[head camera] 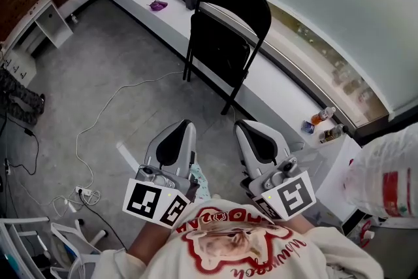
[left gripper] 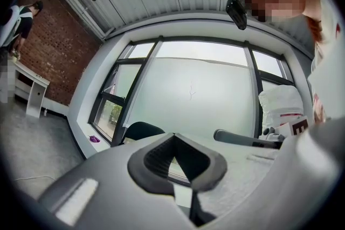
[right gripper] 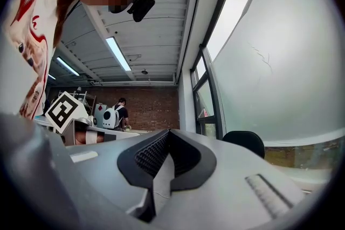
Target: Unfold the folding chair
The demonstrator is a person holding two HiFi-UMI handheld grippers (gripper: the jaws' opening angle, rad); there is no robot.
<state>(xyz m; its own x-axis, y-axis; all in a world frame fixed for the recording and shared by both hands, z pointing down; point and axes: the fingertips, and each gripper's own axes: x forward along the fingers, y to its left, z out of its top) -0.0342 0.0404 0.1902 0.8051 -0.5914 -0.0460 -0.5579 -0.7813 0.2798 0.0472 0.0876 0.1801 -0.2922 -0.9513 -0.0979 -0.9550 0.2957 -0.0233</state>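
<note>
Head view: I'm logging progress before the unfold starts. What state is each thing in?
Folding chair: folded, upright against the window ledge, untouched.
Left hand-held gripper: shut, empty.
Right hand-held gripper: shut, empty.

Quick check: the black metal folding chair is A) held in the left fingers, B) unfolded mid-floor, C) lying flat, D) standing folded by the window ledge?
D: the black metal folding chair stands upright, seat folded up, beside the white window ledge.
</note>
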